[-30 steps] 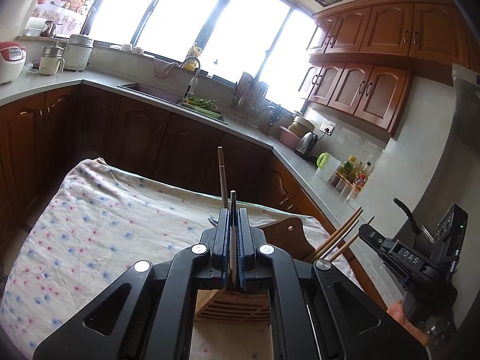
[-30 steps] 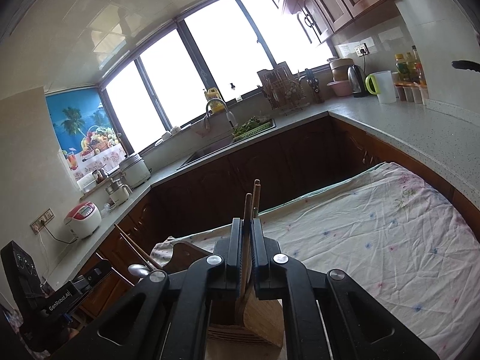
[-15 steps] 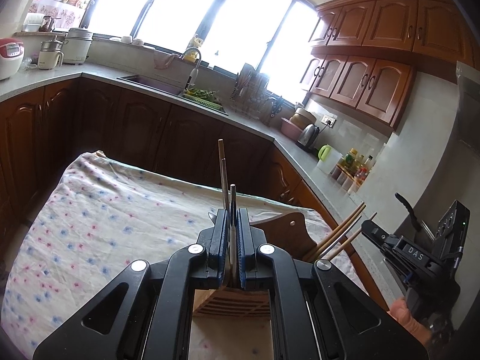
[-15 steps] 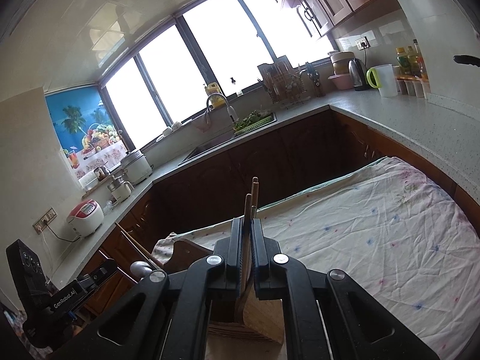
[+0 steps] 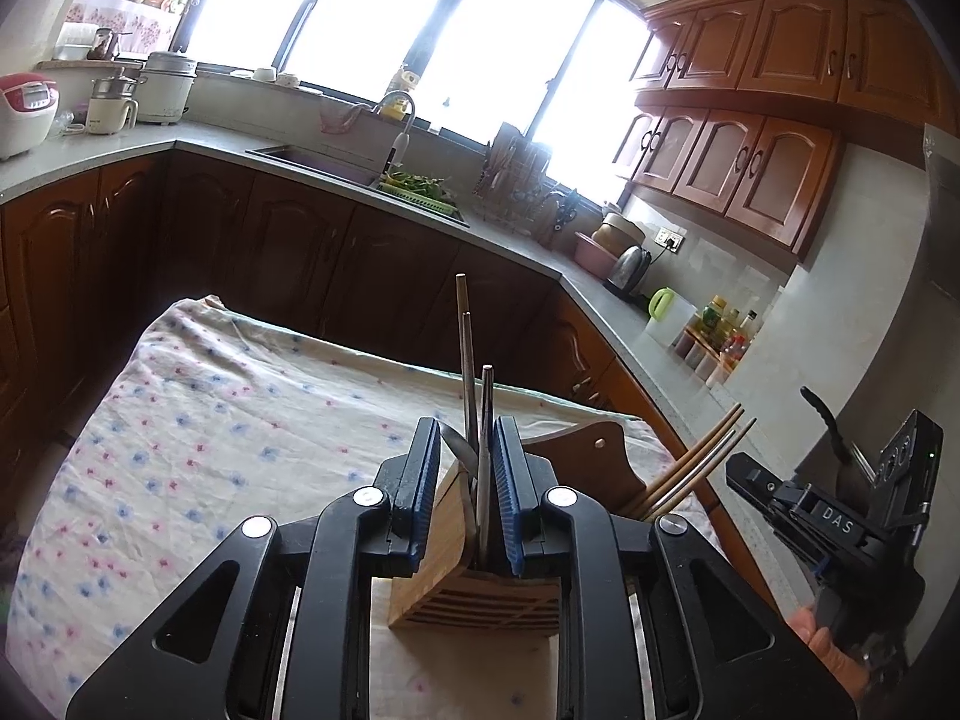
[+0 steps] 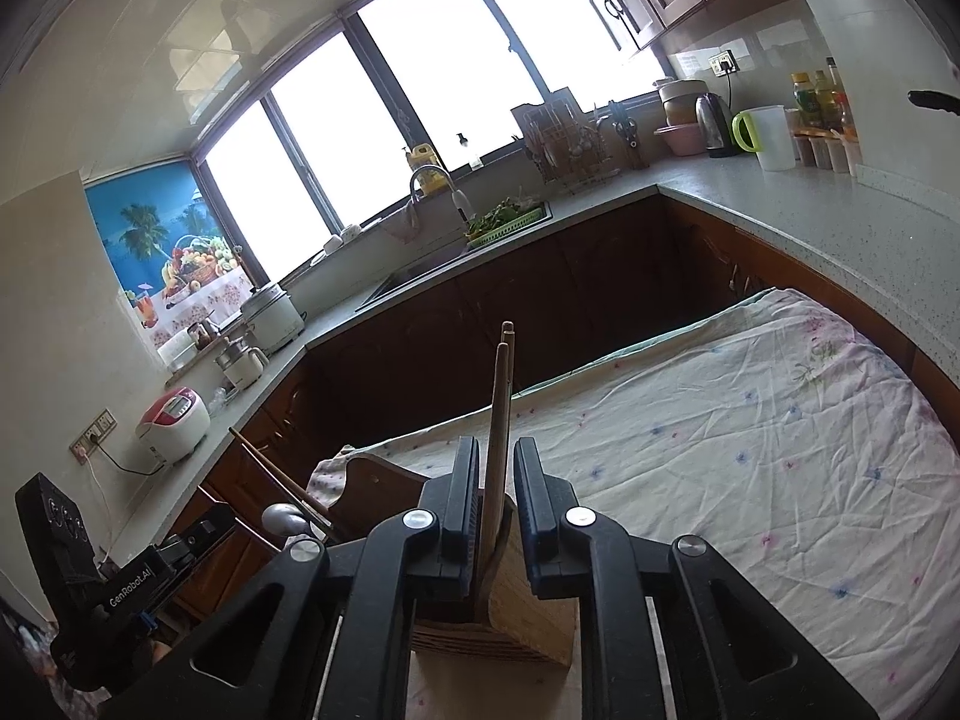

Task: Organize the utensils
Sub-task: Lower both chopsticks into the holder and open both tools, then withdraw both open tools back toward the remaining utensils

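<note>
While both claws tilt down a bit over the wooden utensil holder (image 5: 474,600), neither grips anything now. Left claw (image 5: 462,480): jaws have just been opening, a narrow gap, blue pads either side of the metal chopsticks (image 5: 483,450), which stand upright btwn them w/o being pressed, as far as I can see. A spoon handle (image 5: 456,450) curves beside them. Right claw (image 6: 497,504): jaws also just been opening, narrow gap, wooden chopsticks (image 6: 501,420) standing btwn the pads, leaning slightly, ends down in the holder. In the left view the right claw shows at the far right edge w/ a bit of a hand (image 5: 831,657) under it.

Holder sits on the bench w/ the floral cloth (image 6: 750,450), near its front edge; light slatted wood, a darker rounded back panel (image 5: 594,456). More wooden chopsticks (image 5: 690,462) stick out at a slant from its right compartment.
</note>
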Motion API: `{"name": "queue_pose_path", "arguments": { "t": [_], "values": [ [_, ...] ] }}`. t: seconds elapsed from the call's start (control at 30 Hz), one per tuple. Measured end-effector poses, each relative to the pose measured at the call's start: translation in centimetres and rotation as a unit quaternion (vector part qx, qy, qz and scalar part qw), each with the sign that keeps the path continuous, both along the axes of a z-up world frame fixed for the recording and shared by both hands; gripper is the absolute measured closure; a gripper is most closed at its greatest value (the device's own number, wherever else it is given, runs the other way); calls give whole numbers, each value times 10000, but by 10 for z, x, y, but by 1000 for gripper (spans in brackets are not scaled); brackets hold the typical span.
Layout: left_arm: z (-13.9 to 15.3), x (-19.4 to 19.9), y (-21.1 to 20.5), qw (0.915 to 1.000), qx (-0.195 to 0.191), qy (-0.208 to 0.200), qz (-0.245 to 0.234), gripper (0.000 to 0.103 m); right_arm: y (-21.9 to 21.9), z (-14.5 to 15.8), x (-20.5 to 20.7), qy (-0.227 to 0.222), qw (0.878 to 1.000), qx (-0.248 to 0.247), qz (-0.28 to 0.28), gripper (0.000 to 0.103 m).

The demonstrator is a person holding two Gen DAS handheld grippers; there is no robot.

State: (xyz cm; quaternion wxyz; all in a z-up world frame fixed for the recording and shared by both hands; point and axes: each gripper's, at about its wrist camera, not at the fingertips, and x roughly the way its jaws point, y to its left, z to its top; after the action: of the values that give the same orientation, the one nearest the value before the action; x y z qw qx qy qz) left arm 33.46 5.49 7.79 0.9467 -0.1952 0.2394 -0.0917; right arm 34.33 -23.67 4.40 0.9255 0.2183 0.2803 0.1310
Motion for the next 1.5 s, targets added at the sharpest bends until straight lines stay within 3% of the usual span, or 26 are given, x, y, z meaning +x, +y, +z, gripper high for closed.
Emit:
{"name": "queue_pose_path", "arguments": {
  "t": [0.13,0.2,0.33,0.4,0.47,0.73,1.0,1.5],
  "values": [
    [-2,0,-1,10000,37,72,15,77,0,-1,0,32,10000,-4,2,79],
    [-3,-1,-1,9999,39,108,50,62,0,-1,-1,26,10000,-1,2,72],
    [-5,-5,1,9998,69,171,108,50,-2,-2,-4,-5,10000,20,-24,56],
    [-6,-10,1,9997,88,163,137,36,-4,-2,-7,-23,10000,43,-64,43],
    [-6,-15,2,9994,167,191,233,24,-7,-3,-12,-52,9999,116,-64,24],
    [-7,-42,9,9989,227,204,368,16,-6,2,-35,-142,9999,-10,52,18],
    [-4,-73,15,9985,241,226,435,15,-5,11,-63,-206,9995,-136,176,17],
    [-8,-153,15,9986,215,229,427,14,9,22,-138,-573,9956,-441,590,3]
  ]
}}
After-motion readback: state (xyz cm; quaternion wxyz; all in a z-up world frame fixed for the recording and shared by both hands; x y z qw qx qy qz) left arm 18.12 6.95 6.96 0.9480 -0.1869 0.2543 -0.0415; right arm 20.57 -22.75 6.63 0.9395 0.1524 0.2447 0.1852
